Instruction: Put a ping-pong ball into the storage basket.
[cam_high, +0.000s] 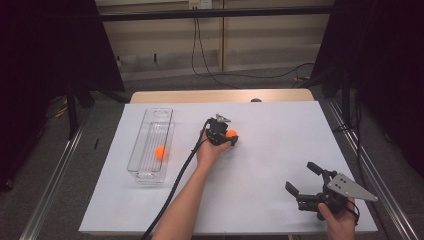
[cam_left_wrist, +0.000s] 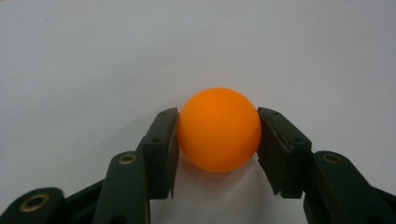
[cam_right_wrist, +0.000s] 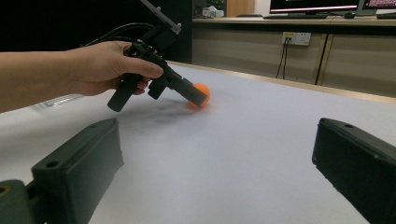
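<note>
One orange ball (cam_high: 160, 152) in clear tray (cam_high: 150, 172) (left gripper (cam_high: 232, 138) clamps another ball (cam_left_wrist: 218, 129)).

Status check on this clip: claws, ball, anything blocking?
Left claw shut on orange ball, ball on the white table. Right claw open, idle near the table's right edge. Second orange ball in clear bin. Path clear.

Orange ball (cam_left_wrist: 218, 129); black hand-held gripper (cam_left_wrist: 218, 154); white table (cam_high: 280, 150).

The left gripper (cam_high: 226, 138) is being held low over mid-table, jaws closed in; the right gripper (cam_high: 302, 180) is being held near the edge, jaws spread wide.
</note>
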